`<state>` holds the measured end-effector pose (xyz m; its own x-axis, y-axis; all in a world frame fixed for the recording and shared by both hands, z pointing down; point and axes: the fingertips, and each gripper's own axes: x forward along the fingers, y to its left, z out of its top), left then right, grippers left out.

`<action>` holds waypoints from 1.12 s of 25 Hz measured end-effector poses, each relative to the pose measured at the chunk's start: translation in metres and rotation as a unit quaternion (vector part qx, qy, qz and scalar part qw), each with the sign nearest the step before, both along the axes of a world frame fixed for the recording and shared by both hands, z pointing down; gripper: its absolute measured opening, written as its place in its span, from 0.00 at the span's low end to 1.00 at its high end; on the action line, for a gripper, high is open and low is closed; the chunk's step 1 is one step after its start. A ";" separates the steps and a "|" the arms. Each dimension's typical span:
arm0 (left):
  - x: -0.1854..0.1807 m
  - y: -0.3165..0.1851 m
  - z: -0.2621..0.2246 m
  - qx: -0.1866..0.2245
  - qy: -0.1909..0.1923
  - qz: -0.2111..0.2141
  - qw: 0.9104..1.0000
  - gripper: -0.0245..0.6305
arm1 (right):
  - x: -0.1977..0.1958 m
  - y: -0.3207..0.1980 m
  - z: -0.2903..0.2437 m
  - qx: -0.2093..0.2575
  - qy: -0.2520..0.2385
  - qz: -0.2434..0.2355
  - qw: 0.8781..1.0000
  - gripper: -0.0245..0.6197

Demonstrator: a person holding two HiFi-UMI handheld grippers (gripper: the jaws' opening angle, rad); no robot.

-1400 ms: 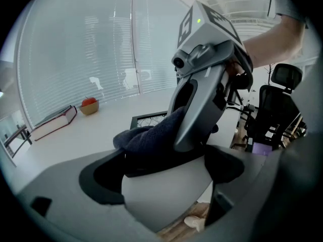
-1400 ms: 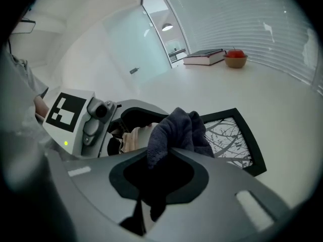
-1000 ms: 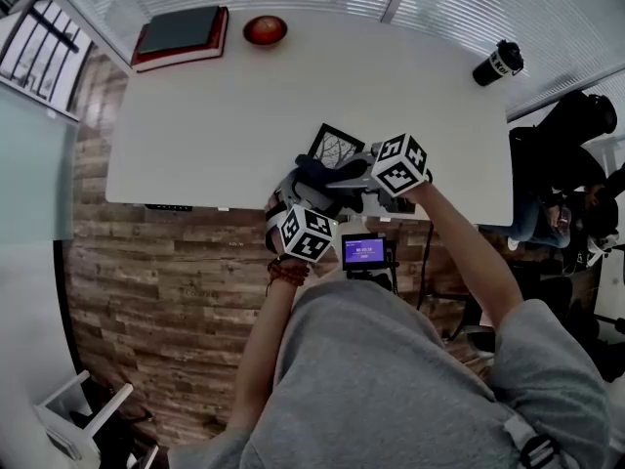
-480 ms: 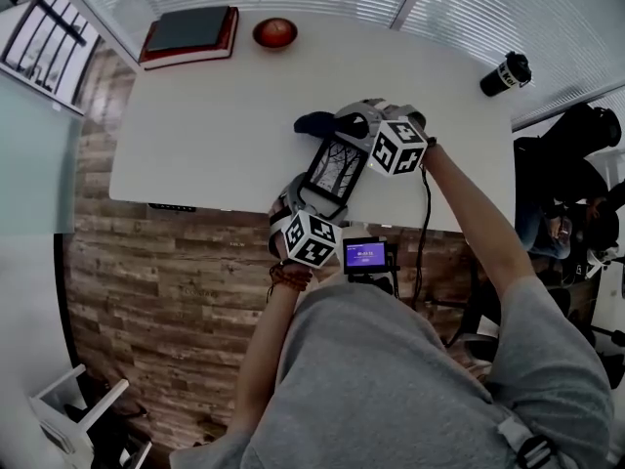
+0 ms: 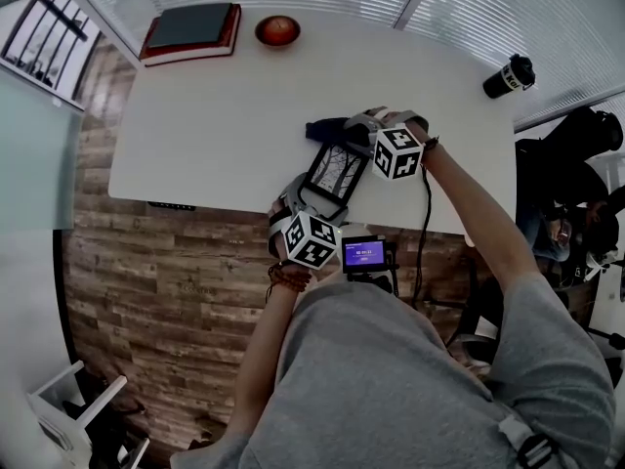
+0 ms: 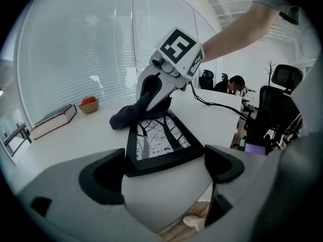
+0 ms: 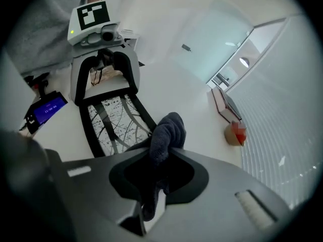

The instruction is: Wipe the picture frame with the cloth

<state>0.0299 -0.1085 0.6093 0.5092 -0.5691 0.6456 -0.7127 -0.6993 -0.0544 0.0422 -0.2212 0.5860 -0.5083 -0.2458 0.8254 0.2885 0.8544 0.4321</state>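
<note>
The picture frame (image 5: 337,172) is black around a black-and-white print of bare, branching trees. The cloth (image 7: 166,132) is dark navy. The table (image 5: 215,115) is plain white. The left gripper (image 6: 164,161) and right gripper (image 7: 157,171) are grey with black pads; their cubes show black square markers on white. The book (image 5: 190,29) is dark red with a slate cover, the bowl (image 5: 277,30) reddish-orange, and the tumbler (image 5: 509,76) black with a white band. The floor (image 5: 166,291) is brown wood planks.

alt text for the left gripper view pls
The left gripper holds the near end of a black picture frame over a white table; the right gripper holds a dark cloth against the frame's far end.
</note>
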 end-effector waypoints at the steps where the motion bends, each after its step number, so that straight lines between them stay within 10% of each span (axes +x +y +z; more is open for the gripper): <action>1: 0.000 0.000 0.000 0.000 0.000 0.000 1.000 0.80 | 0.004 0.001 0.001 -0.007 0.001 0.007 1.000 0.13; 11: 0.000 -0.001 -0.001 0.004 0.000 0.001 1.000 0.80 | 0.025 0.022 0.000 -0.053 -0.061 0.144 0.986 0.11; 28: 0.001 -0.001 -0.001 0.004 0.000 0.002 1.000 0.80 | 0.010 0.052 0.009 -0.092 -0.070 0.213 0.970 0.11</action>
<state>0.0310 -0.1099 0.6087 0.5109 -0.5728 0.6411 -0.7103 -0.7013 -0.0606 0.0518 -0.1693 0.5948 -0.5031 -0.3144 0.8051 -0.1591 0.9493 0.2713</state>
